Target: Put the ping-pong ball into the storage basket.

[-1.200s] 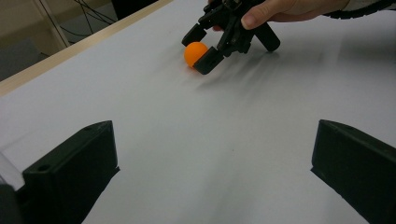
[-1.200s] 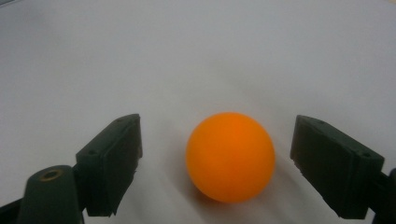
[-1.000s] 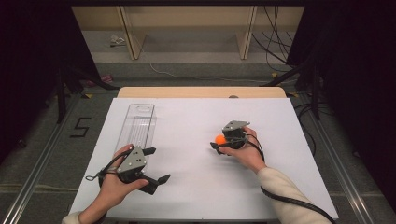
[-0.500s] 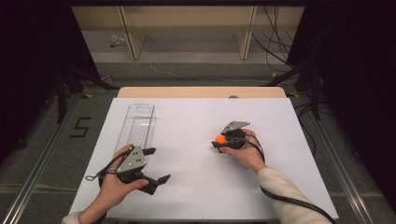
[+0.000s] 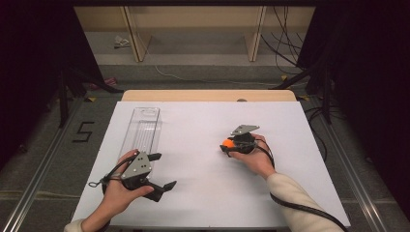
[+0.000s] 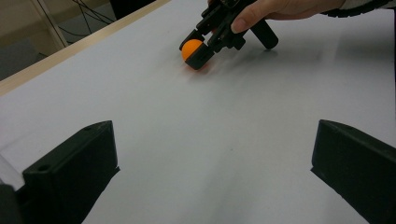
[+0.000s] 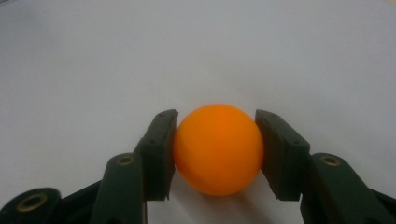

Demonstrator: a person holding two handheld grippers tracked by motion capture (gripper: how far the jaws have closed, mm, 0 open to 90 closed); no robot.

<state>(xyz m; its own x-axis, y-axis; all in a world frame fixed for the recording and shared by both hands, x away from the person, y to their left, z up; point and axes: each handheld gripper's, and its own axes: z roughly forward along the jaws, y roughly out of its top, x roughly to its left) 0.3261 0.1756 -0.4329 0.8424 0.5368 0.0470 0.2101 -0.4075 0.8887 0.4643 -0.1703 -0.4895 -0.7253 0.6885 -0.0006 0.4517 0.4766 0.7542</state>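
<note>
Right claw (image 7: 215, 154): you've just been closing it; it's clamped on the small orange plastic ball (image 7: 217, 148), centre-right of the white bench (image 5: 203, 145), ready for lifting.
Left claw (image 5: 161, 170): jaws apart, holding nothing, waiting lower left beside the clear plastic tray (image 5: 141, 130).

Orange ball (image 5: 226, 143): in the high view, largely covered by the right gripper (image 5: 231, 146); a sliver shows.
Clear tray (image 5: 141, 129): near end hidden behind the left gripper (image 5: 162, 170).
Small items on the floor beyond the table (image 5: 203, 193): too small to identify.
</note>
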